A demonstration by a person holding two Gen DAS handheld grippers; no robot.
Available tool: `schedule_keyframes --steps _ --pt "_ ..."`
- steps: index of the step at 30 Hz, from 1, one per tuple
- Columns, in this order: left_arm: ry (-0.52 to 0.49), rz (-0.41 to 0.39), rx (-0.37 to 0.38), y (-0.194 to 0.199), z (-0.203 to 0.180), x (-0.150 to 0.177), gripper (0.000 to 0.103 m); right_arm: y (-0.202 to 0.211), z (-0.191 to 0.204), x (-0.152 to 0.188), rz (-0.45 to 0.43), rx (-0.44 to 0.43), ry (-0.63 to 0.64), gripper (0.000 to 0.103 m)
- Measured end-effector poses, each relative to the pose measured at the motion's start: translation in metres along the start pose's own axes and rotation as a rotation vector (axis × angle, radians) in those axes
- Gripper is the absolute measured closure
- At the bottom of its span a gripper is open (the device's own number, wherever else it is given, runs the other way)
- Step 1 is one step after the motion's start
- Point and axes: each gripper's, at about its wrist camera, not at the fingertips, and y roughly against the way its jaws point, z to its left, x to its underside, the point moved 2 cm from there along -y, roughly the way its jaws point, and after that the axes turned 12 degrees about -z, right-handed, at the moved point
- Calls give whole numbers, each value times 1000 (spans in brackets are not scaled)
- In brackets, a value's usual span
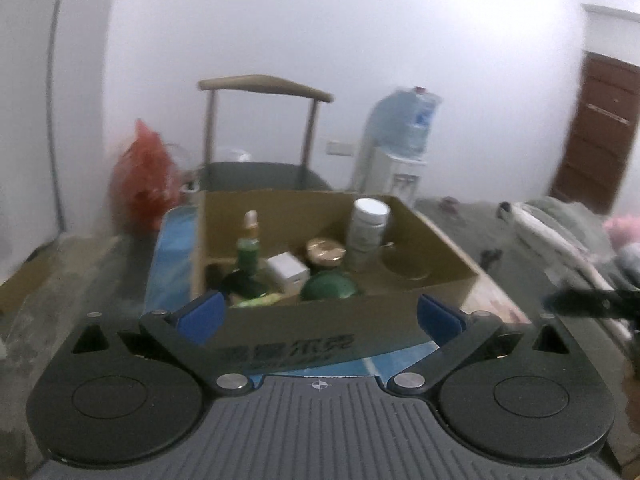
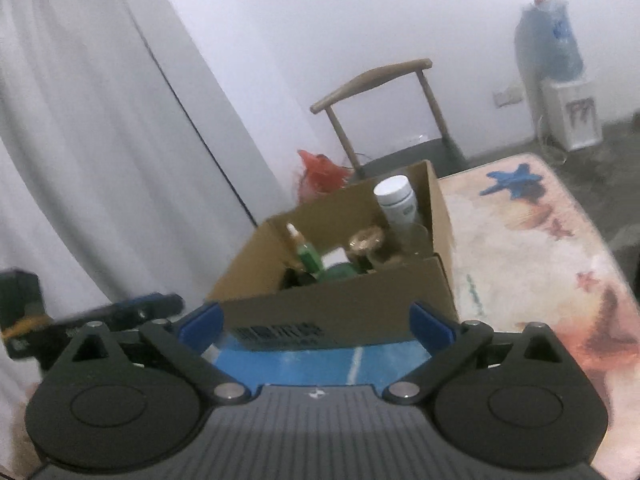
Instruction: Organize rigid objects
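Observation:
An open cardboard box [image 1: 340, 312] [image 2: 340, 304] stands on a blue mat [image 1: 176, 248] [image 2: 300, 364]. Inside it are a white bottle [image 1: 368, 224] [image 2: 396, 196], a green dropper bottle [image 1: 248, 248] [image 2: 306, 256], a small white carton [image 1: 288, 270], a gold-lidded jar [image 1: 325, 252] [image 2: 366, 240] and a green round lid [image 1: 330, 286]. My left gripper [image 1: 320, 316] is open just short of the box's near wall, gripping nothing. My right gripper [image 2: 318, 322] is open too, at the box's near corner, with empty jaws.
A wooden chair [image 1: 264, 128] [image 2: 384, 120] stands behind the box, a red bag [image 1: 144, 176] [image 2: 320, 176] beside it. A water dispenser [image 1: 400, 148] [image 2: 560, 80] is by the wall. A patterned cloth [image 2: 520, 260] covers the table right of the box. A brown door [image 1: 596, 136] is far right.

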Motion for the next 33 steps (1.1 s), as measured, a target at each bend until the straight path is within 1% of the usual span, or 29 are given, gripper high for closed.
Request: schedule_keyframes --steps 2,5,8,11,14,16,18,20,21,24,26,29,33 --pt "-5 8 -53 0 8 4 0 1 6 2 -16 10 40 0" --pt "-21 15 -157 -6 14 10 0 -2 13 5 -30 48 85 0" --pt "-14 -7 -230 -12 16 18 0 -12 16 12 -28 114 127 0" --pt "26 5 -250 -16 14 25 0 -25 16 18 -12 171 155 0" --pt "46 38 -270 -22 11 27 0 -34 15 22 2 191 167 0" --pt "28 43 -296 -19 6 29 0 -36 13 22 1 194 159 0" --pt "-4 16 -328 -15 -1 29 0 -37 11 21 -3 191 151 0" --pt "-53 -9 -365 -12 -9 27 0 -38 11 21 -5 190 152 0" --pt "-83 -6 -379 -13 -14 25 0 -39 11 21 -6 194 156 0" --pt "-146 25 -395 -21 -25 24 0 -42 9 22 -2 198 164 0" --pt "-155 30 -392 -24 -29 25 0 -43 8 22 1 195 165 0" --pt "-132 29 -388 -28 -30 27 0 -43 5 22 0 193 168 0" --pt "-89 38 -377 -34 -29 29 0 -44 3 22 -10 218 185 0"
